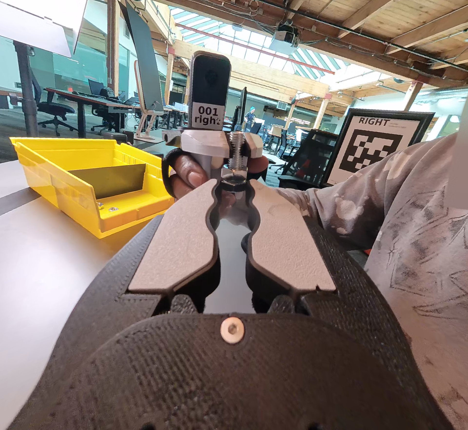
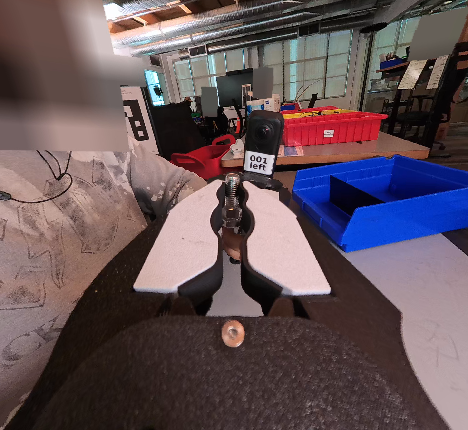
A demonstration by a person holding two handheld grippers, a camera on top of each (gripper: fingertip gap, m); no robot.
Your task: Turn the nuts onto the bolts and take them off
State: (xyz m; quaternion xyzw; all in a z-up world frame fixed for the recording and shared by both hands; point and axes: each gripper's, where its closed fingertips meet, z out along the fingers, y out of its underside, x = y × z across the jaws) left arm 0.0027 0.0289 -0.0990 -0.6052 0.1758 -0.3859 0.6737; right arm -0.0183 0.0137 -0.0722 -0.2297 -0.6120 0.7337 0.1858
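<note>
Right wrist view: your right gripper (image 2: 231,205) clamps the bolt (image 2: 232,189); left gripper (image 1: 231,186) apparently grips the nut (image 1: 233,174), partway threaded.

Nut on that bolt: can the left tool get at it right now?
Probably yes: the nut sits right at the tips of the left tool, nothing between; the right tool clamps the bolt higher up, leaving it exposed.

A nut (image 1: 233,181) is gripped between the tips of the left gripper (image 1: 231,186). Just beyond, a bolt (image 1: 235,148) is clamped upright in the right gripper (image 1: 234,145). A yellow bin (image 1: 83,179) is seen far left on the table (image 1: 45,253).
</note>
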